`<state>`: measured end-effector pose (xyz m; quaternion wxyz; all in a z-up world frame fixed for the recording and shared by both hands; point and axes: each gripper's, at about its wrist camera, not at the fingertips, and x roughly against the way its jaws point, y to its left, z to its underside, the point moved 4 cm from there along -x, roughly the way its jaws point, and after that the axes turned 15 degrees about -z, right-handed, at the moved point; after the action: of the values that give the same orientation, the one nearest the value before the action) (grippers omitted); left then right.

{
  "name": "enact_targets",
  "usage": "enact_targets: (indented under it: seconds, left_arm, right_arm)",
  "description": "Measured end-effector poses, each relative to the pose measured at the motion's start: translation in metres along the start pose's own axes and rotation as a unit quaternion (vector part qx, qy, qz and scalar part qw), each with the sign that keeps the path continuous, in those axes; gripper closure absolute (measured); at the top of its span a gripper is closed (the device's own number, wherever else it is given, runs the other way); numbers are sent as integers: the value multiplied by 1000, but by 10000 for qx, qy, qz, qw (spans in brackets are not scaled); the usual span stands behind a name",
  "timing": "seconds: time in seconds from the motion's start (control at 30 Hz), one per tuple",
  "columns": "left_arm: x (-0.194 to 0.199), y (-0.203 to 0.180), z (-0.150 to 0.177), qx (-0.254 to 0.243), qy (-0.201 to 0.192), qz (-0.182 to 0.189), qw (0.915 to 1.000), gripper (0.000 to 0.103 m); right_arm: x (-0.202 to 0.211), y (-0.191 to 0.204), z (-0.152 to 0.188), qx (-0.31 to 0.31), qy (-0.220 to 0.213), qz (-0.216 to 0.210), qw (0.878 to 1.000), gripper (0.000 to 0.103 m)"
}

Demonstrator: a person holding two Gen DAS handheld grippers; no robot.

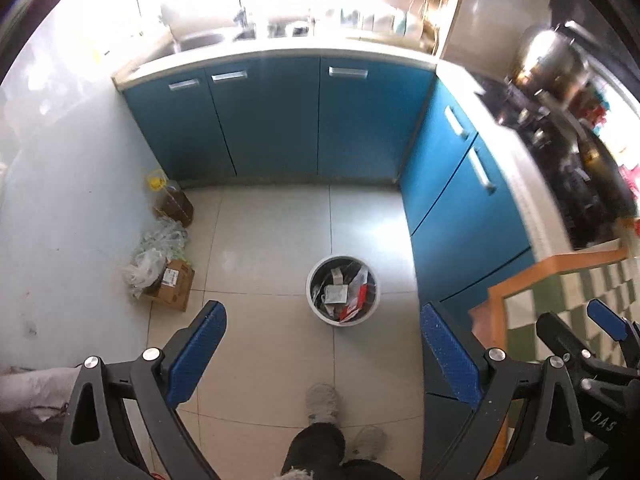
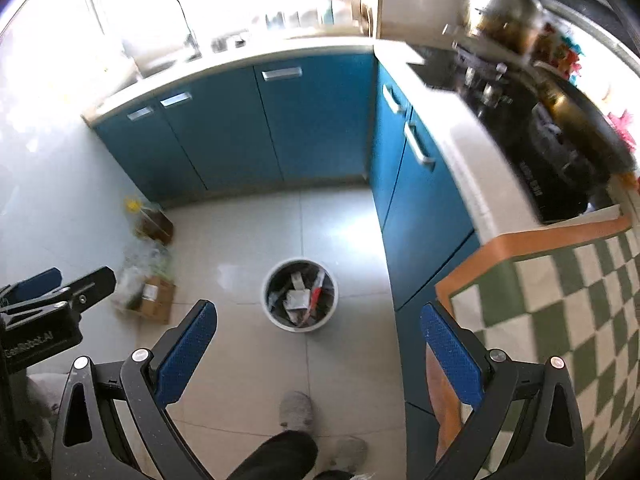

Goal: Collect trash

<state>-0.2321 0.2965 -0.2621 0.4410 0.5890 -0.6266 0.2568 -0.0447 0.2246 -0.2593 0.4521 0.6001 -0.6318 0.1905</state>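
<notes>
- Pale floor tiles [image 1: 272, 240] fill the middle of both views; blue cabinets [image 1: 276, 120] stand along two sides beneath a white worktop [image 1: 280, 50]
- Checked green-and-white cloth with an orange border [image 2: 560, 304] lies at the right, beside the cabinets
- Round white bin [image 1: 343, 290] stands on the floor, holding wrappers and paper trash [image 1: 346, 294]; well apart from both claws
- Left claw [image 1: 322, 354]: blue pads spread wide, nothing between them
- Right claw [image 2: 318, 354]: pads likewise apart and bare
- Cardboard box [image 1: 174, 286] with crumpled plastic bags [image 1: 158, 250] sits against the left wall; an oil bottle [image 1: 172, 198] stands just behind
</notes>
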Motion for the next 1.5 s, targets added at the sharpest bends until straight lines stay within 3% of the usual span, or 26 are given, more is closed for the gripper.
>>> enact_targets:
  seconds: [0.3,0.57,0.77,1.5]
  left_arm:
    - [102,21,45,342,-188,151,9991,3]
    - [148,20,65,437,-150,602,9971,0]
    - [163,21,69,275,-206,727,9968,0]
    - [153,30,71,135,-67,868,9961,0]
  right_arm:
    - [124,20,26,214,-287,-618,9974,0]
    - [169,32,47,314,-159,-1040,9940,0]
    - [179,41,55,373,36,-1159,9926,0]
    - [161,47,52,204,311,-1427,9891,0]
